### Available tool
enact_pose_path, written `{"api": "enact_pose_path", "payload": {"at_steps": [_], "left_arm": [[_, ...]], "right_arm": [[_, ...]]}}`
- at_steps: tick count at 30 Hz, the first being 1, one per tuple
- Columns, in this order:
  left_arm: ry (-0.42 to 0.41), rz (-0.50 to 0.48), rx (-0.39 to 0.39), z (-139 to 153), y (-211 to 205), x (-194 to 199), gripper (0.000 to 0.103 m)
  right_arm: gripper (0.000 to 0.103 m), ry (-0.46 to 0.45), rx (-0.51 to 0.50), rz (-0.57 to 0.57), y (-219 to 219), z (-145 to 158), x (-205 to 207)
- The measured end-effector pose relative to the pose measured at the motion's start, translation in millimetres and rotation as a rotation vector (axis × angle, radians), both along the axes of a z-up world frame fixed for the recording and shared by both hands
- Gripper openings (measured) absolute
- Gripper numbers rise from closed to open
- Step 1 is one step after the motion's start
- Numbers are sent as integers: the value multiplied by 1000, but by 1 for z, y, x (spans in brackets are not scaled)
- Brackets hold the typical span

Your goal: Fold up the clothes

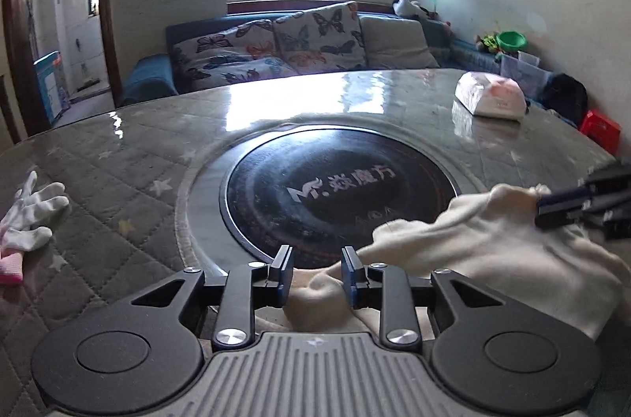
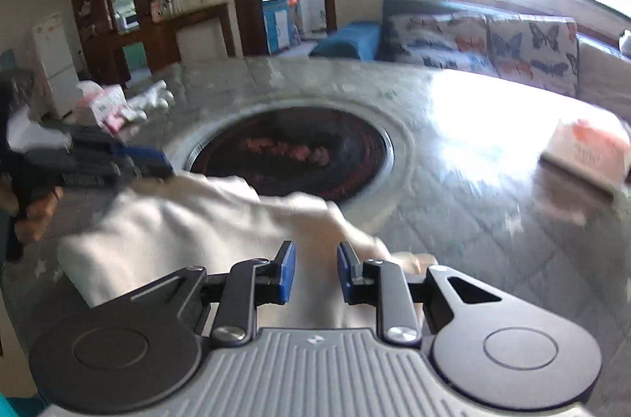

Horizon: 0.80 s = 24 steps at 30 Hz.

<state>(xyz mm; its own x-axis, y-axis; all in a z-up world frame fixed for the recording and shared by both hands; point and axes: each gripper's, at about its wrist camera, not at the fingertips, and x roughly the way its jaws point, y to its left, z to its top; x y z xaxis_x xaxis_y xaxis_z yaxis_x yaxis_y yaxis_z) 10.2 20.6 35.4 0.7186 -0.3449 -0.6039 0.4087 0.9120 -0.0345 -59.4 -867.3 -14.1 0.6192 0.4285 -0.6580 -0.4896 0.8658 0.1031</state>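
While our left tool stands partly open astride a cream garment, gripping nothing, our right tool is likewise parted over that cloth. It lies at the surface's near edge, overlapping the round black cooktop.

A cream garment is lying over the grey, star-quilted tabletop, whose round black inset is showing white lettering. Blue pads are tipping the black left tongs. White gloves are showing pink cuffs.
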Motion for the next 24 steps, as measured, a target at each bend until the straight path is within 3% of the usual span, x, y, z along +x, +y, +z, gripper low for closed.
{"api": "enact_pose_path", "payload": {"at_steps": [5,9,12,19,24], "left_arm": [[-8,-21,-29,14,-4,-14,27],[34,-81,-97,17,-18,-16,27],[63,-102,-101,11,-34,-8,27],[153,-42,-106,-10,-41,22,29],[148,-39,-121,-10,-35,20,30]], "right_arm": [[22,5,59,-88,-13,3,4],[22,-18,87,-47,-1,13,11],[22,-2,95,-22,11,9,21],[20,50,103,-44,23,-9,37],[21,15,83,-12,26,-1,24]]}}
